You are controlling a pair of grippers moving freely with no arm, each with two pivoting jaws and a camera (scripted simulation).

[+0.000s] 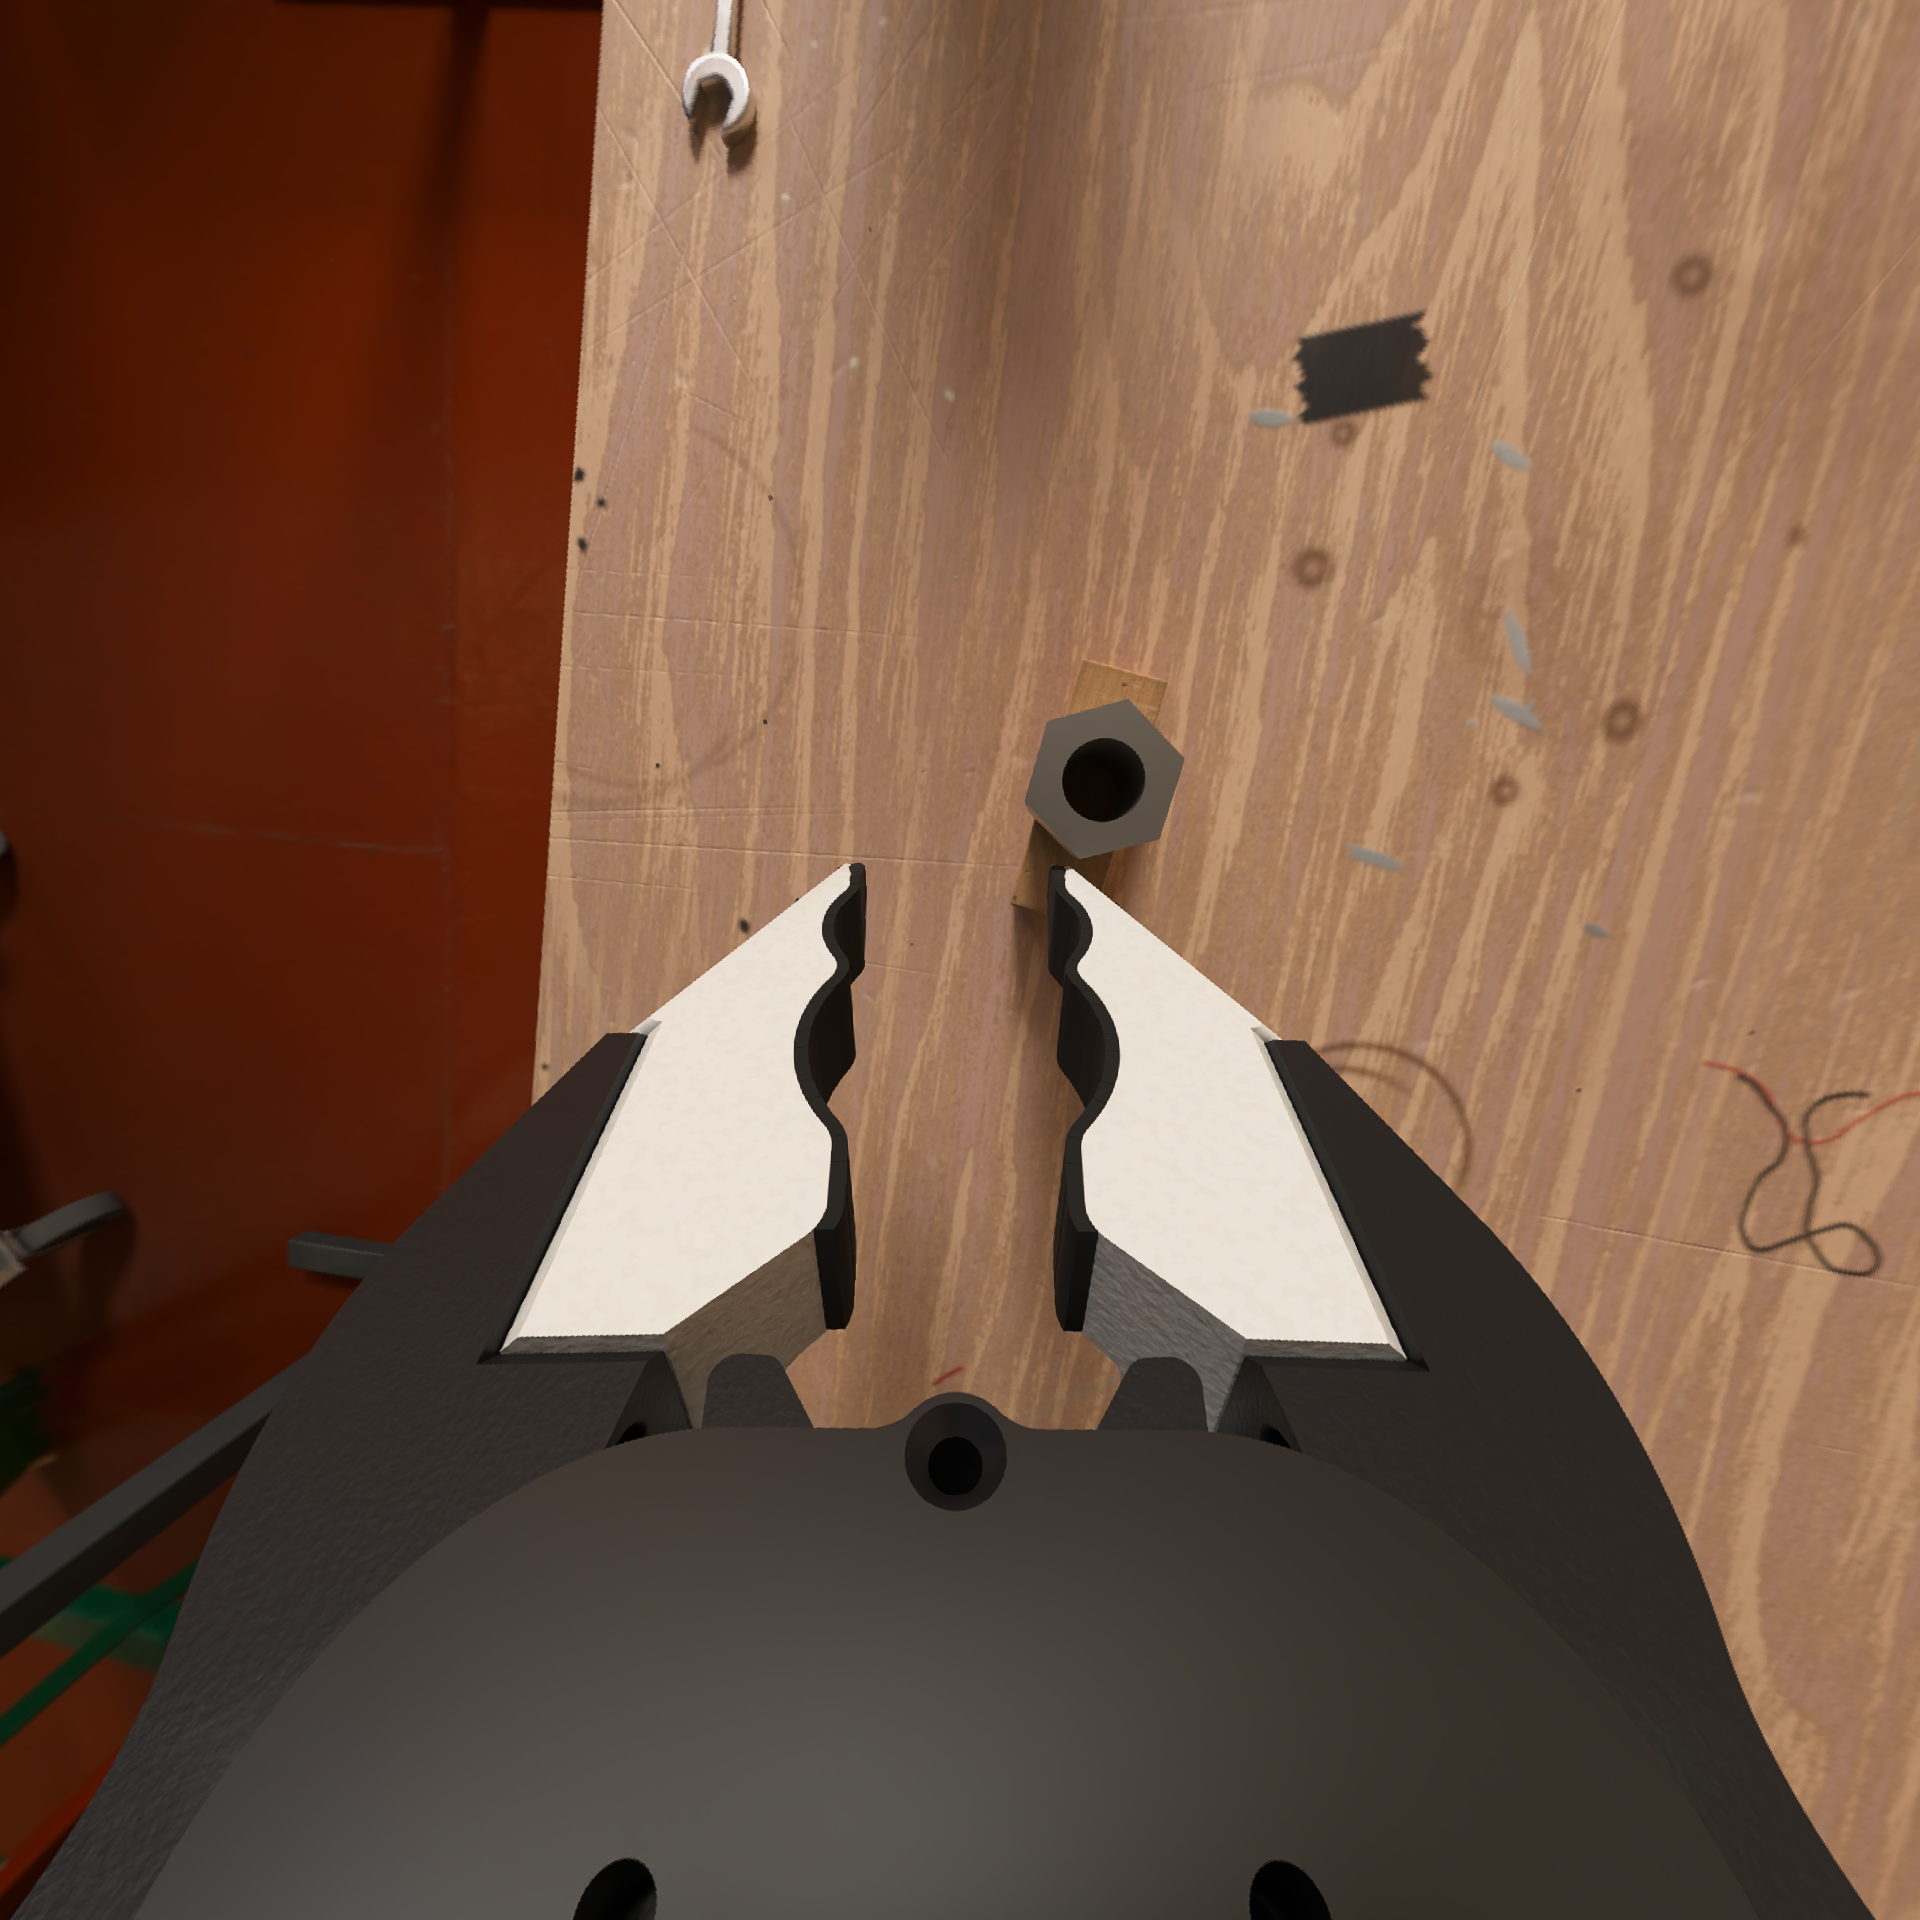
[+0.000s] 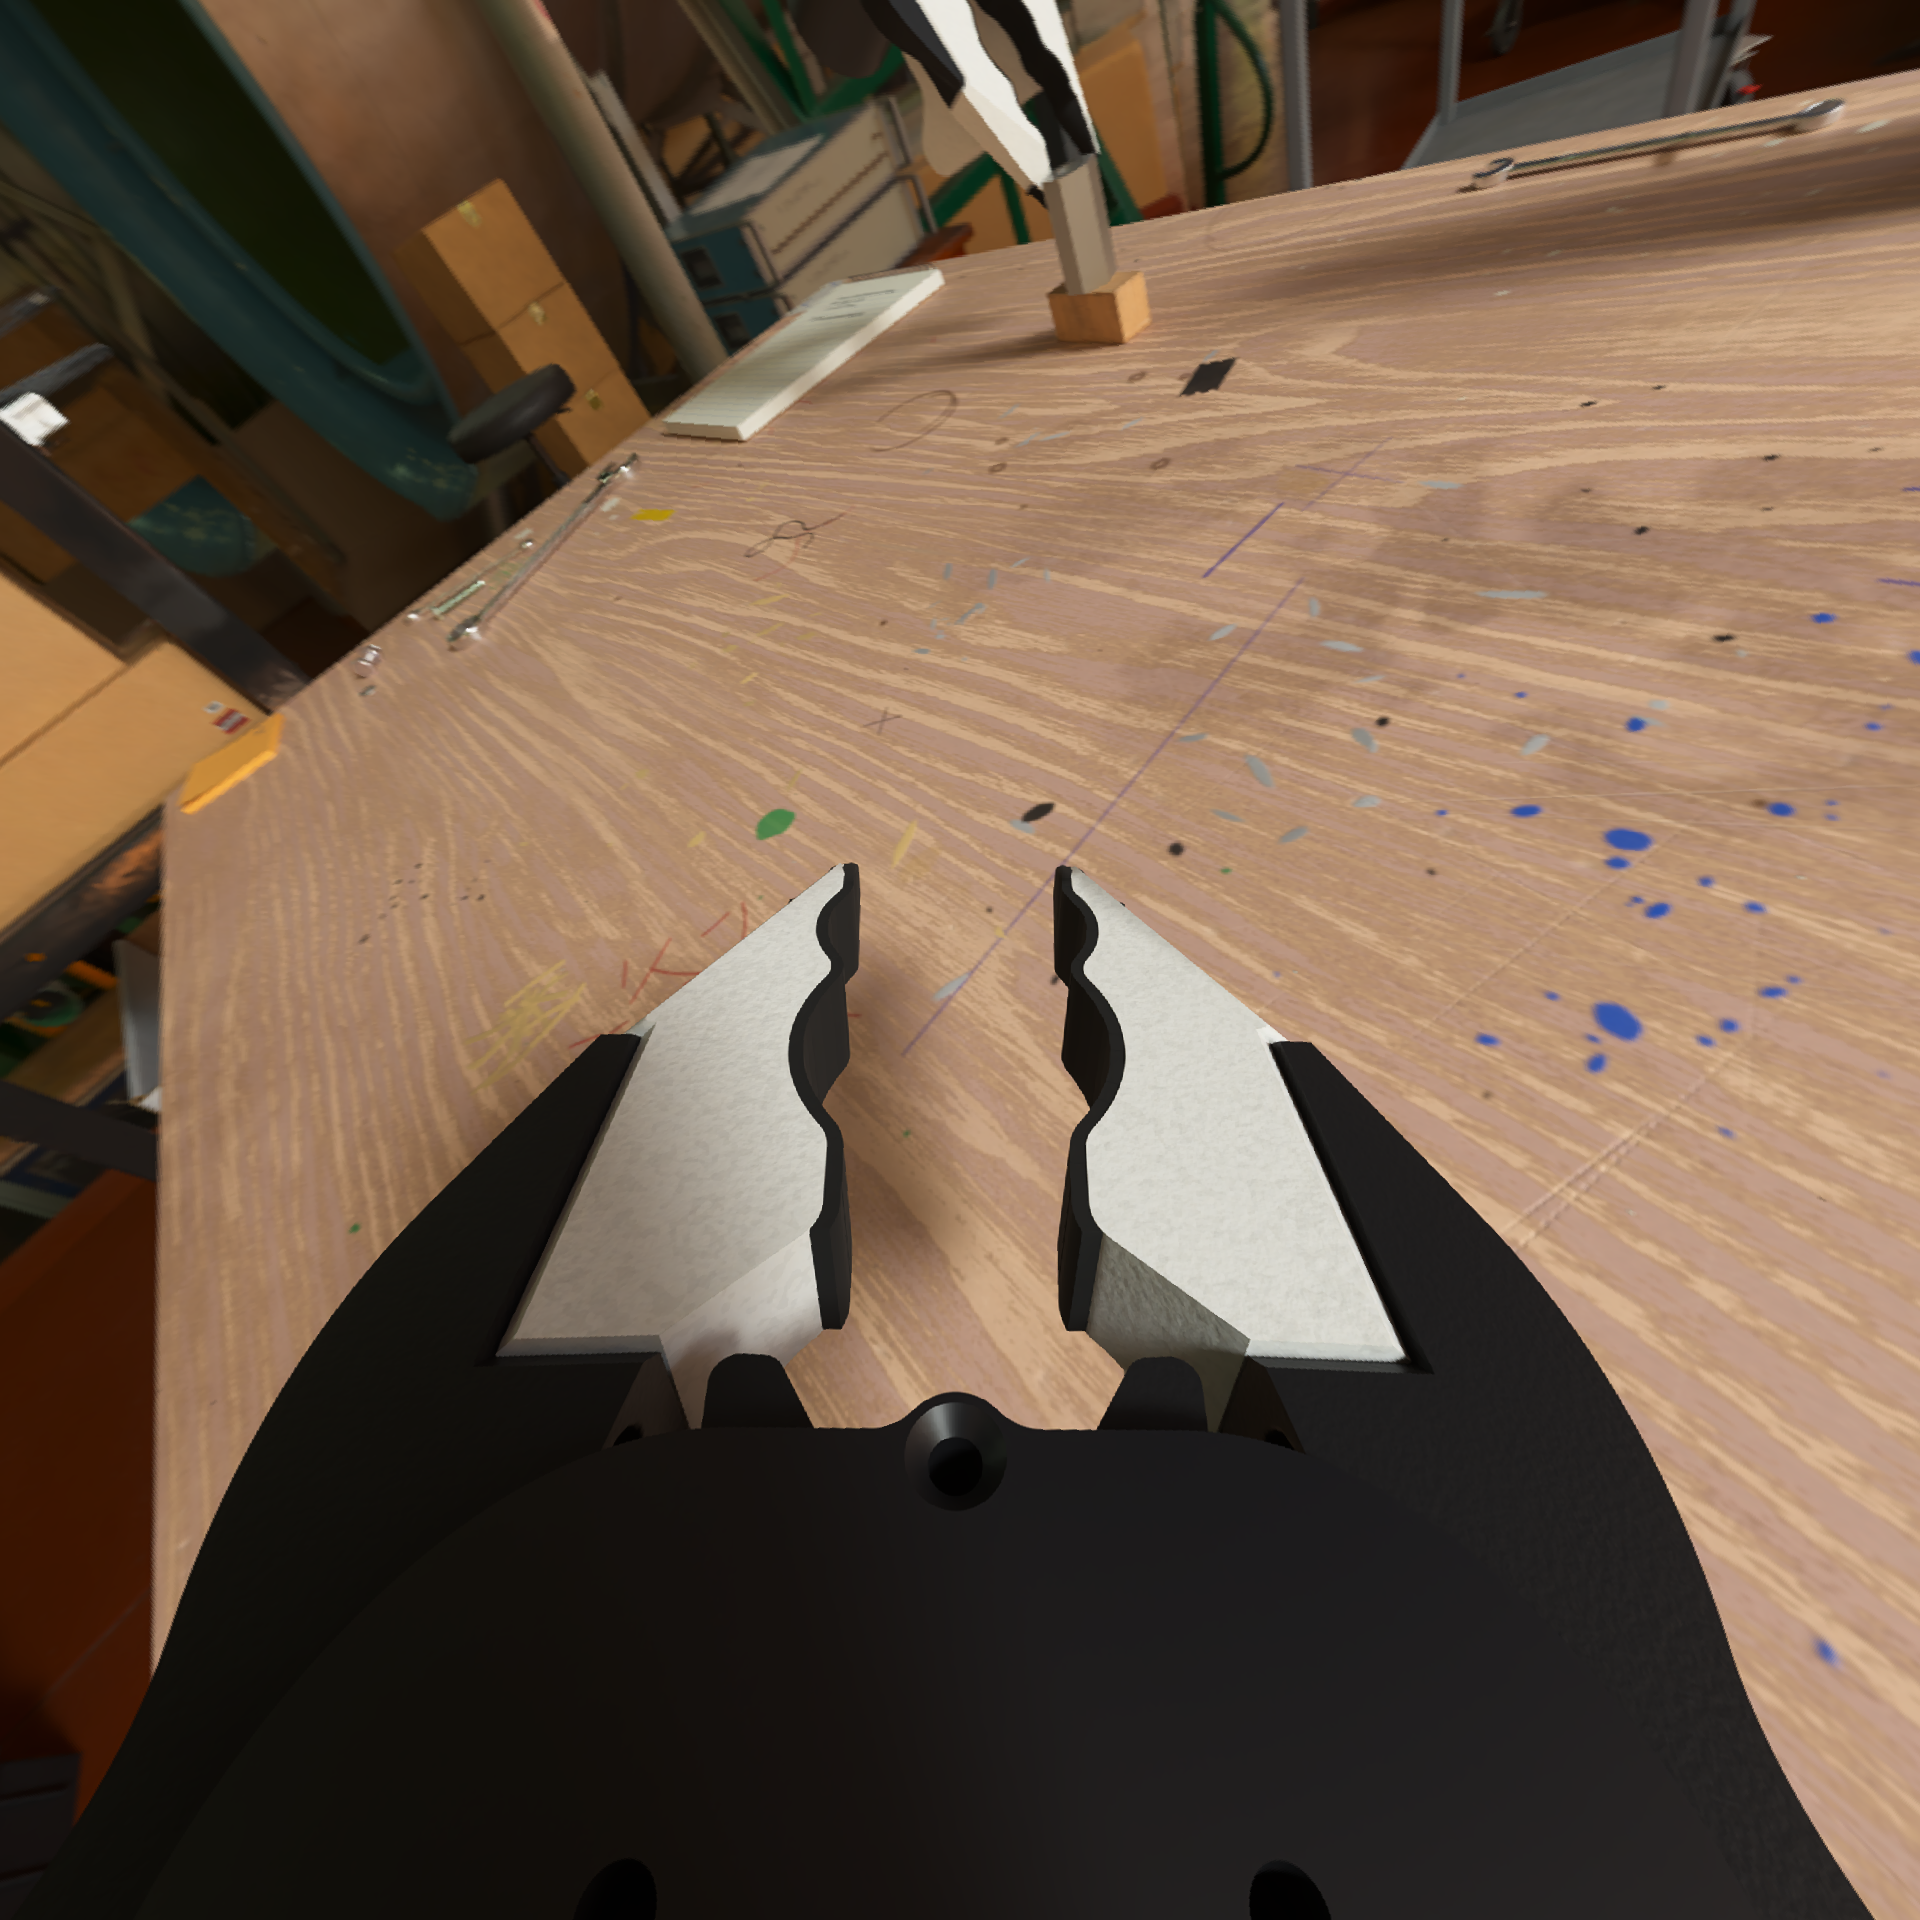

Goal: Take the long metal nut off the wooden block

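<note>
Left wrist view shows the left hand-held gripper (image 1: 956,883) spread apart, empty, just above the nut (image 1: 1101,779), which stands upright on the block (image 1: 1117,688), unlifted, while the right hand-held gripper (image 2: 956,883) hangs released, far off.

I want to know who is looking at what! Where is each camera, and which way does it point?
Left wrist view: on the left gripper, looking down at the long metal nut standing on the wooden block; open jaws show.
Right wrist view: on the right gripper, low, looking across the workbench; open jaws show.
Shared: nut, block, workbench, black tape; the right view also shows the left gripper above the nut.
</note>
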